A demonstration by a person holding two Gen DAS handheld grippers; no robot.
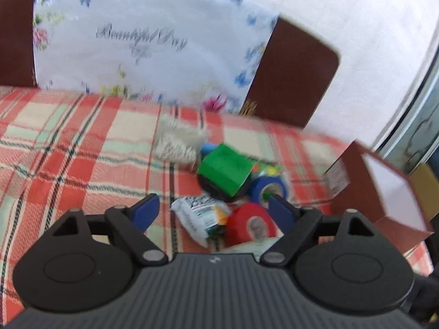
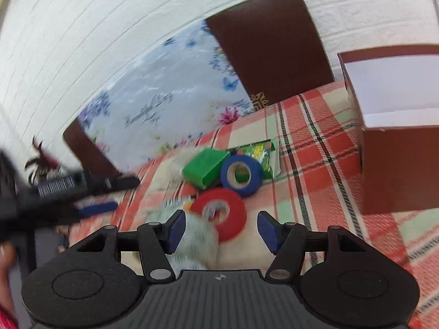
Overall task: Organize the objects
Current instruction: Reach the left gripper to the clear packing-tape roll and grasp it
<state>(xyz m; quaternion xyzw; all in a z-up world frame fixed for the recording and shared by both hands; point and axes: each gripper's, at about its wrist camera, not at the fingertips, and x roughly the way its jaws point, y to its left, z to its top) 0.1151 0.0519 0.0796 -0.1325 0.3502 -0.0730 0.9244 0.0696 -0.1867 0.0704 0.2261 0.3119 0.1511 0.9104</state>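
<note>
A small heap lies on the plaid bedspread (image 1: 68, 150): a green box (image 1: 225, 171), a blue tape roll (image 1: 270, 189), a red tape roll (image 1: 251, 223), a white printed packet (image 1: 197, 216) and a white knitted cloth (image 1: 178, 144). My left gripper (image 1: 214, 213) hangs open just short of the heap, with the packet and the red roll showing between its pads, untouched. My right gripper (image 2: 222, 231) is open too, with the red tape roll (image 2: 219, 211) and the blurred white packet (image 2: 192, 244) between its fingers; neither pad presses on them. The blue roll (image 2: 241, 175) and green box (image 2: 204, 171) lie beyond.
An open brown cardboard box (image 2: 397, 137) with a white inside stands on the bed right of the heap. A floral pillow (image 1: 151, 41) leans on the brown headboard (image 1: 296, 76) against a white wall. A green printed packet (image 2: 258, 150) lies behind the blue roll.
</note>
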